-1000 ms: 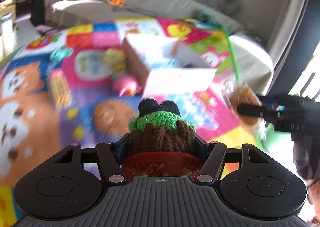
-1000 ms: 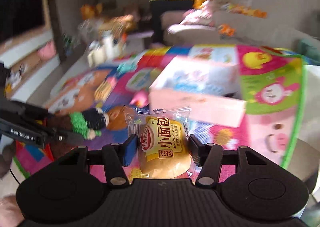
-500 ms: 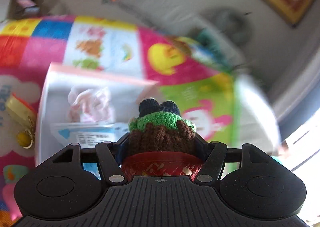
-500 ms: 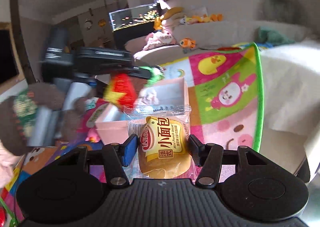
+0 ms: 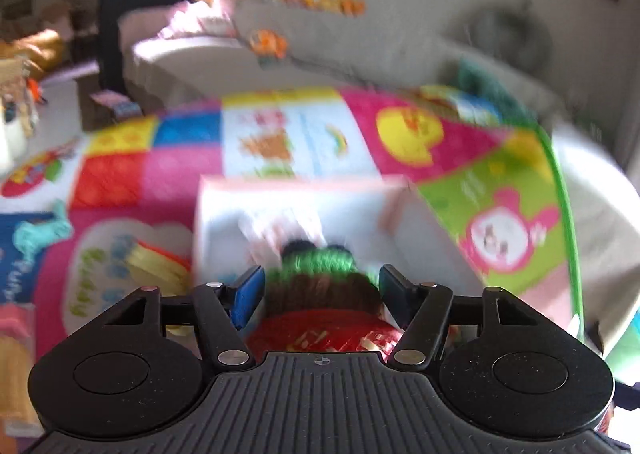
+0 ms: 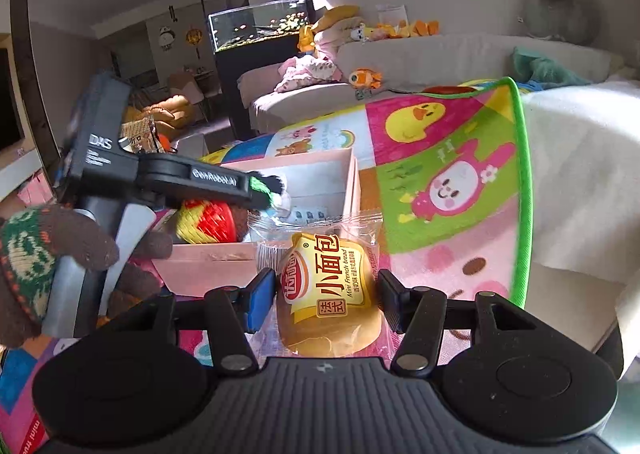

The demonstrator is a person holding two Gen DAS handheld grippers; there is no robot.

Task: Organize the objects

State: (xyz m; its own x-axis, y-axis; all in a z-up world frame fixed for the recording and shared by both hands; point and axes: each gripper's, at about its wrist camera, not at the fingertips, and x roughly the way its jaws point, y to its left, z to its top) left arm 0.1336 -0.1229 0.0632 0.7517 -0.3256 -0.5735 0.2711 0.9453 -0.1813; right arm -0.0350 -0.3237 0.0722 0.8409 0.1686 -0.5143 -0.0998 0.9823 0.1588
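Over the pink box (image 5: 420, 238), left wrist view: we see the left gripper (image 5: 320, 278) with its two pads on either side of a crocheted toy (image 5: 324, 294) that has a brown body, green band, dark top and red woven base. The toy is smeared by blur, but we read the pads as pinching its sides. The box sits just ahead and below, open at the top, with some pale wrapped stuff inside that is too blurred to name. It stands on a bright patchwork play mat (image 5: 180, 173). A yellow item lies on the mat left of the box. A pale sofa (image 5: 180, 49) runs behind.

Right wrist view: the right gripper (image 6: 326, 286) is clamped on a bread packet (image 6: 332, 294), a clear wrapper with a yellow label and a bun inside, one pad on each side. The packet hangs just in front of the box's (image 6: 208, 266) near right corner. At left, a hand in a brown knitted glove (image 6: 60, 262) grips the left gripper (image 6: 260, 189), seen side-on. Its fingers reach over the box, with the toy (image 6: 208, 221) between them, red and yellow base above the near wall, green and dark top at the tips. The mat (image 6: 440, 173) carries on to the right with a green edge. A fish tank (image 6: 260, 21) stands at the back.
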